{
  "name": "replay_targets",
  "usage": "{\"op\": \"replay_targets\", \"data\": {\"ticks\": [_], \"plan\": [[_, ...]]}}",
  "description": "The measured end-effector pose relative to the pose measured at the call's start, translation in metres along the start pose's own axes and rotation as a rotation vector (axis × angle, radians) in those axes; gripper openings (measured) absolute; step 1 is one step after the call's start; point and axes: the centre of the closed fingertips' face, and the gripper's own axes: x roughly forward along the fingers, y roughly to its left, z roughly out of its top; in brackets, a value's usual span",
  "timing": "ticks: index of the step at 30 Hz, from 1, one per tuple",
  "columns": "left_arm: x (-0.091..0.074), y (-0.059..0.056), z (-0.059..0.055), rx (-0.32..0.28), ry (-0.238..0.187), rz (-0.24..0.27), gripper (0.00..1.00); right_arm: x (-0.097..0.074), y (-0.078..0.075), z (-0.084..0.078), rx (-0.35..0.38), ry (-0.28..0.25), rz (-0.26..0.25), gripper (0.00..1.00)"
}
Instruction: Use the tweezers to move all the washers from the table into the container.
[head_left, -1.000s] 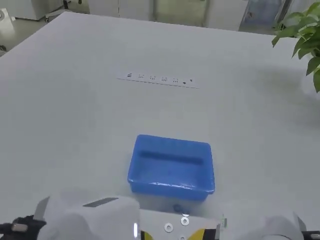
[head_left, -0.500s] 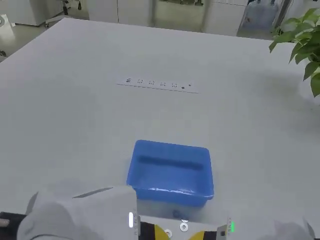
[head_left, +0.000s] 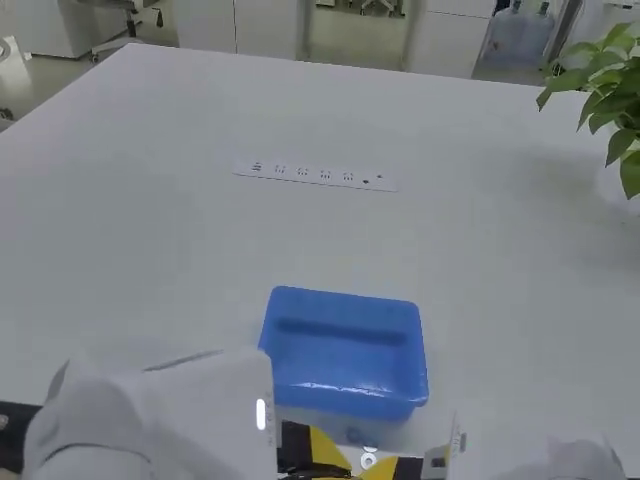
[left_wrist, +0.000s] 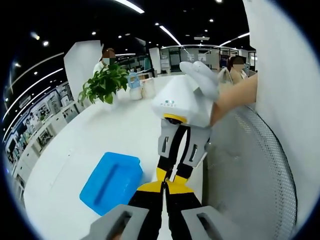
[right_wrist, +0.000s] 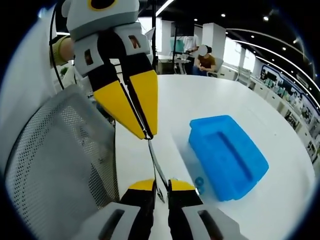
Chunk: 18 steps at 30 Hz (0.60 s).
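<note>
**Tweezers gripped at both ends, just short of the container**

Thin bare metal, and there they hung above the near edge of the table, long axis running straight from one pair of yellow tips to the other. In the right gripper view they rose out of the right gripper. Its jaws were clenched on them, with little more than the tweezers' own width between the pads. From there they climbed to the left gripper, whose jaws were pinched tight on the slim far end. The two arms seemed to splay slightly toward the right gripper. Which end carried the points, I could not tell.

Just beside them on the white tabletop lay the washers, two small rings lying flat close to the container's near wall. The container was a blue plastic tub, rectangular, with rounded corners and a glossy rim, open side up.

The left gripper's wedge-shaped yellow jaws, black-backed under a white housing, loomed over the tweezers and hid the table behind them. A grey mesh panel crowded the left of that view.

Farther out, in the head view, a flat white power strip lay across the middle of the table, well apart from the container. A leafy green plant leaned in at the right edge. People sat at a far desk.
</note>
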Motion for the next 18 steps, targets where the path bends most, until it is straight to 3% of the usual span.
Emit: {"op": "replay_targets", "data": {"ticks": [9, 16, 18], "plan": [[0.000, 0.006, 0.000, 0.011, 0.005, 0.008, 0.00, 0.004, -0.004, 0.005, 0.045, -0.043, 0.012, 0.05], [0.007, 0.004, -0.011, 0.024, 0.060, -0.011, 0.00, 0.005, -0.004, 0.003, 0.070, -0.044, 0.020, 0.06], [0.009, 0.002, -0.009, 0.026, 0.054, -0.021, 0.00, 0.004, -0.005, 0.002, 0.074, -0.044, 0.017, 0.06]]}}
